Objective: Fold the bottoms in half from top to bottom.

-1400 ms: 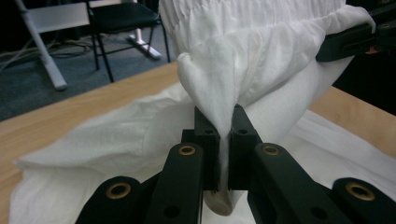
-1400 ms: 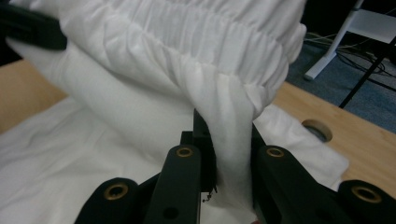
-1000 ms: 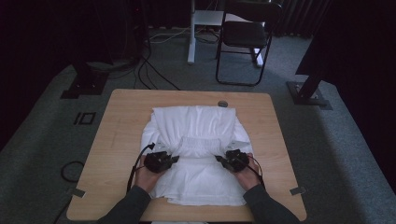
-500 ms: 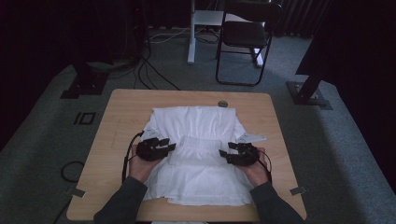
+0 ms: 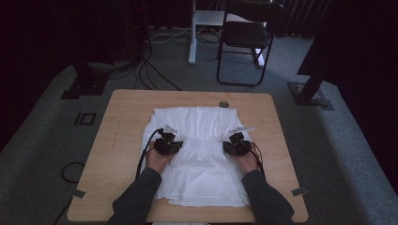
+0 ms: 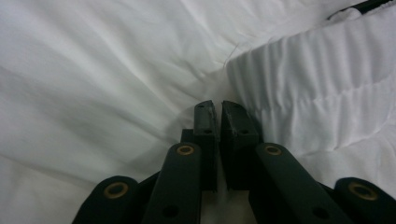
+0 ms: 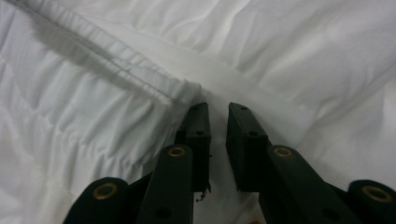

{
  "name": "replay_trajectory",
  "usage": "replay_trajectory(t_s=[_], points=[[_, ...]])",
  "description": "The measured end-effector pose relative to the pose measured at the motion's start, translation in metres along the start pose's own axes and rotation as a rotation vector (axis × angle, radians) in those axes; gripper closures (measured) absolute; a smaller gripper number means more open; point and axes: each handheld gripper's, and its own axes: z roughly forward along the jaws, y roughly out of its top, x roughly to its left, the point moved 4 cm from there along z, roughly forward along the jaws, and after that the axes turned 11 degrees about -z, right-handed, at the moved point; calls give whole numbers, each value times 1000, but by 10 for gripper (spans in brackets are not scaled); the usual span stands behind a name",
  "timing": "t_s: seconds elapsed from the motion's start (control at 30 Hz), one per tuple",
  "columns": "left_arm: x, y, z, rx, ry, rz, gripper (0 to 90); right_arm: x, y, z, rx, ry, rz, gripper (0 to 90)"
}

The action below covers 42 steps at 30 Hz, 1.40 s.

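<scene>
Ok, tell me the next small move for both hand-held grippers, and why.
Probably draw both away from the garment. The left hand-held gripper and right hand-held gripper rest at the ends of the gathered band, jaws slightly apart with no cloth visibly between them, and the white garment lies folded.

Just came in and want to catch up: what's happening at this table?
A person is folding a white garment spread on a wooden table, a gripper in each hand. The left gripper and right gripper sit at the two ends of its gathered waistband. The left jaws look almost closed beside the band's edge; the right jaws have a small gap.
</scene>
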Motion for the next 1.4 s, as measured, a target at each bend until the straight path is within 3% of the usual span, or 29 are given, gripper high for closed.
replay_trajectory(t_s=[0.27,0.5,0.67,0.8,0.97,1.07,1.17,1.23,1.3,1.4], points=[[-21,-30,-15,-22,-96,72,822,14,-9,-30,-57,57,-42,705],[-31,-55,-21,12,-144,130,816,13,2,-55,-126,-18,-66,645],[-35,-64,-27,25,-172,165,793,19,15,-54,-132,-32,-89,624],[-33,-67,-26,28,-175,148,780,37,13,-48,-118,-8,-109,622],[-35,-68,-28,21,-162,157,738,70,-13,-40,-81,43,-144,616],[-34,-66,-32,8,-150,154,669,82,-34,-35,-34,29,-184,609],[-30,-59,-37,-19,-130,143,628,86,-52,-29,14,14,-220,607],[-26,-51,-40,-45,-115,127,609,85,-55,-29,13,31,-210,606],[-20,-41,-41,-73,-87,121,598,83,-51,-31,24,38,-212,570],[-11,-22,-40,-112,-50,106,576,74,-34,-37,-17,16,-204,512]])
